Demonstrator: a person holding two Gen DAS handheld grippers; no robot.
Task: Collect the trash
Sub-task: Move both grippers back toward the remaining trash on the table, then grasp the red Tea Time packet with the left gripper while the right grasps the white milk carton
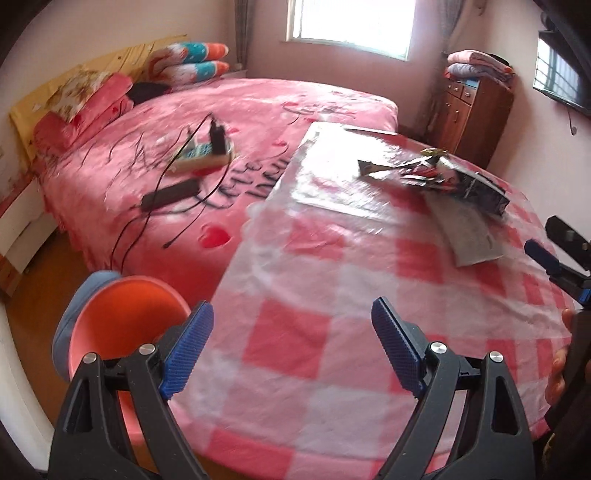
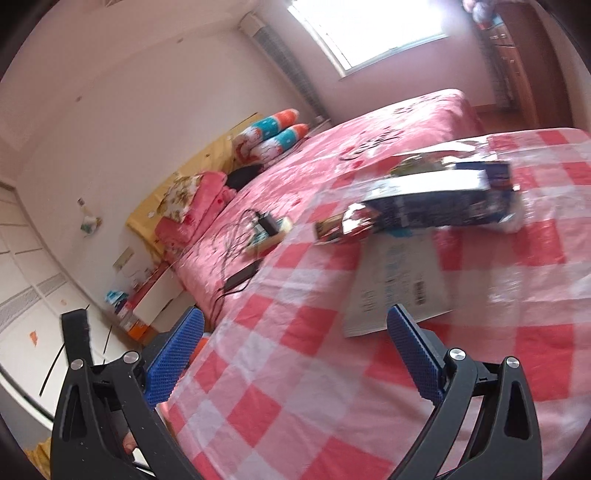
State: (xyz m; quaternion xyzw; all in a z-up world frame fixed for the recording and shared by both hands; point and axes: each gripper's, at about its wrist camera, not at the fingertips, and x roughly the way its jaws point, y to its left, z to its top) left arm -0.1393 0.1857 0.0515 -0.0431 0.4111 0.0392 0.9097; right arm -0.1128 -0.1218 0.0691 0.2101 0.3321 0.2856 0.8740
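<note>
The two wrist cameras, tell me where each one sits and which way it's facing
Left wrist: sits on the left gripper, looking down across the checked tablecloth toward the bed; its open blue fingers, the right gripper's tip and a hand show.
Right wrist: sits on the right gripper, tilted, facing the paper sheet and blue box; only its open fingers show.
Shared: tablecloth, trash pile, bed, window.

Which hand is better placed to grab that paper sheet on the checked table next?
Probably right. The right gripper has open jaws right at the paper sheet; the left gripper sits over bare checked tablecloth, farther away.
</note>
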